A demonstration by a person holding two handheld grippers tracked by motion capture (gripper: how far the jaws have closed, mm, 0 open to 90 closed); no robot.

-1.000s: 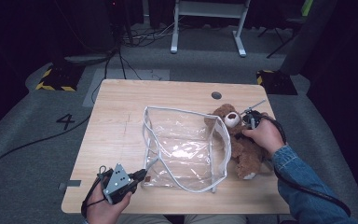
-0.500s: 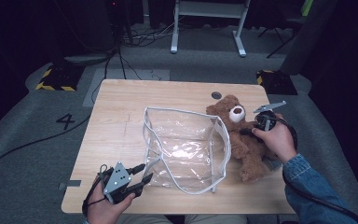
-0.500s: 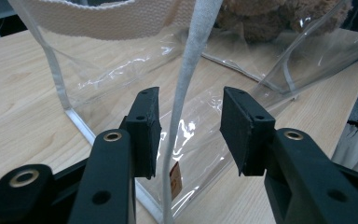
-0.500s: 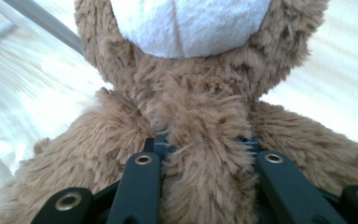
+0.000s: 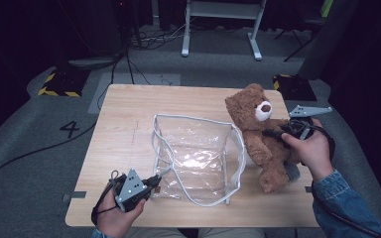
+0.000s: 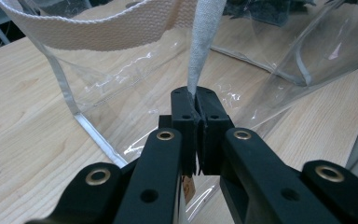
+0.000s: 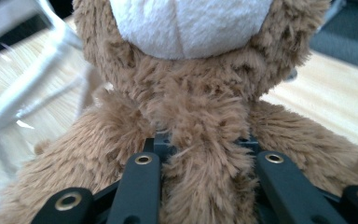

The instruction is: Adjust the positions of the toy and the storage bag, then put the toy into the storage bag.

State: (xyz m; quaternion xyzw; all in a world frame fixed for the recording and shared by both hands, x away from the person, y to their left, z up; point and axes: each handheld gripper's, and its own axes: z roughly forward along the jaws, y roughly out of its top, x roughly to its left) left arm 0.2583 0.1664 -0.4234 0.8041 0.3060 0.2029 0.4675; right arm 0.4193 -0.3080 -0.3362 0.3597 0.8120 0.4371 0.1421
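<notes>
A: While the clear bag point(image 5: 198, 158) stands open on the wooden table point(image 5: 129, 114), what is inside?

B: Nothing visible. Left gripper point(image 5: 155, 181) jaws have just closed and pinch its white strap point(image 6: 204, 42).

A: And the teddy bear point(image 5: 260, 134)?

B: Just right of the bag, its chest clamped in the right gripper point(image 5: 273, 133). Grey floor, cables and a white stand point(image 5: 221, 20) lie beyond.

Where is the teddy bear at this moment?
In the high view, the teddy bear sits at the table's right side, beside the clear bag, held by the right gripper.
</notes>
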